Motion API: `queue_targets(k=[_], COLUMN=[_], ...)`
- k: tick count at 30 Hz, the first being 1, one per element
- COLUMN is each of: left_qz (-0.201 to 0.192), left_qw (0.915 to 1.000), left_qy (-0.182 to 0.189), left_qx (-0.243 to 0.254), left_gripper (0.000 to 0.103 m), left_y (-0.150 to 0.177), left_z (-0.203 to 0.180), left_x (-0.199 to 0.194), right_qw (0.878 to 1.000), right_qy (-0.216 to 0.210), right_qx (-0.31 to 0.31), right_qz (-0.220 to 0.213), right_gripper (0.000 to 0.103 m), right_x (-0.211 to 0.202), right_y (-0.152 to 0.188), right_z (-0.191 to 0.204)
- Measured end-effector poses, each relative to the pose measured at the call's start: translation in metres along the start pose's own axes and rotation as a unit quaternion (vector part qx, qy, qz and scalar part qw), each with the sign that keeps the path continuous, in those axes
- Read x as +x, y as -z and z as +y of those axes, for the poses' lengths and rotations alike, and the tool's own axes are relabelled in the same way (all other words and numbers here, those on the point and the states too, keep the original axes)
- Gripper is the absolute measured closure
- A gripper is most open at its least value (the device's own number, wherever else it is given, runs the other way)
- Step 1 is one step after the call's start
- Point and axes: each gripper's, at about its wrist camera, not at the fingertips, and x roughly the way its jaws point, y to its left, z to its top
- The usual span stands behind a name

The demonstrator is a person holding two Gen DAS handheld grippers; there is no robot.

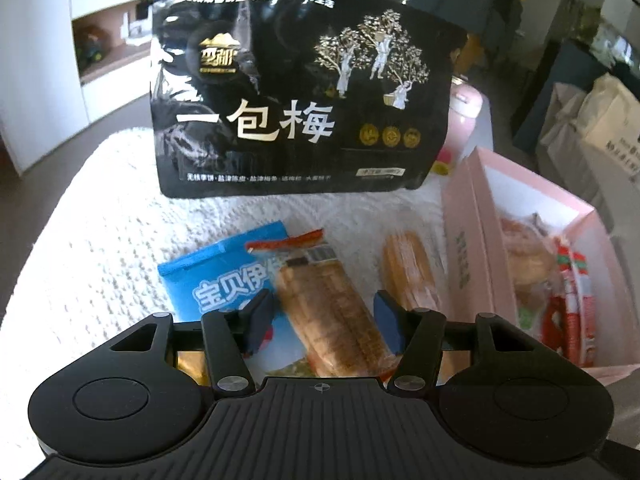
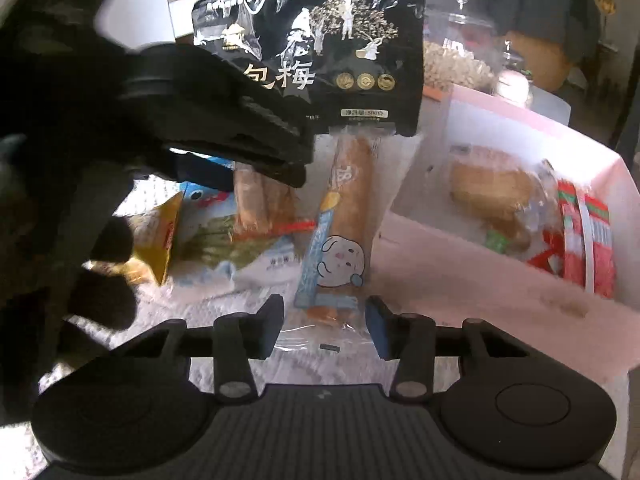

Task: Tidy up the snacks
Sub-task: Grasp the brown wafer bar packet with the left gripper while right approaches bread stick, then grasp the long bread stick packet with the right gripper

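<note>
Left gripper (image 1: 324, 320) gapes over a bread packet (image 1: 332, 312); right gripper (image 2: 324, 326) splayed above a wrapped roll (image 2: 344, 216)

In the right wrist view, the left gripper (image 2: 280, 152) covers the left part of the black plum bag (image 2: 340, 52), so we lose its first large character. The pink box (image 2: 460, 276) runs past the right edge, and the snacks inside are blurred. In the left wrist view, we cannot read the bag's small print.

A home living room. Built-in white shelving (image 1: 108, 36) at upper left, knitted white cloth (image 1: 100, 216) across centre, paper bags (image 1: 600, 120) at right.
</note>
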Motion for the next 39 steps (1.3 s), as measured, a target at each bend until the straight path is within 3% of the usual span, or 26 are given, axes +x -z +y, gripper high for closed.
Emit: queue_targets(k=[3, 4, 10, 17, 18, 20, 22, 30, 35, 39], left_qz=[-0.007, -0.009, -0.026, -0.038, -0.037, -0.037, -0.037, -0.057, -0.06, -0.049], left_qw=[0.9999, 0.9997, 0.9969, 0.9916, 0.9916, 0.9926, 0.9944, 0.9943, 0.9941, 0.9939], left_qy=[0.007, 0.018, 0.074, 0.123, 0.124, 0.116, 0.098, 0.09, 0.09, 0.098], left_qx=[0.01, 0.012, -0.001, -0.002, 0.001, 0.008, 0.012, -0.006, -0.014, -0.014], left_gripper=[0.052, 0.06, 0.062, 0.062, 0.062, 0.062, 0.062, 0.06, 0.061, 0.062], left_y=[0.008, 0.012, 0.067, 0.124, 0.129, 0.136, 0.143, 0.148, 0.149, 0.152], left_z=[0.007, 0.011, 0.037, 0.043, 0.042, 0.042, 0.04, 0.036, 0.03, 0.025], left_x=[-0.007, -0.011, -0.051, -0.092, -0.096, -0.1, -0.101, -0.091, -0.091, -0.096], right_qw=[0.999, 0.999, 0.997, 0.997, 0.997, 0.997, 0.998, 0.997, 0.999, 0.999], right_qy=[-0.036, -0.046, -0.075, -0.056, -0.053, -0.051, -0.048, 0.021, 0.017, 0.026], right_qx=[0.002, 0.0, -0.021, -0.05, -0.053, -0.049, -0.046, -0.044, 0.034, 0.04], right_qz=[0.008, 0.01, 0.015, -0.001, -0.006, -0.015, -0.023, -0.054, -0.038, -0.006], right_gripper=[0.063, 0.064, 0.064, 0.06, 0.058, 0.045, 0.04, 0.039, 0.039, 0.039], right_x=[-0.021, -0.026, -0.062, -0.077, -0.078, -0.083, -0.083, -0.071, -0.066, -0.046], right_y=[0.014, 0.019, 0.058, 0.071, 0.07, 0.071, 0.072, 0.067, 0.034, 0.018], right_z=[-0.005, -0.006, -0.008, -0.002, -0.002, -0.002, -0.003, 0.003, -0.019, -0.019])
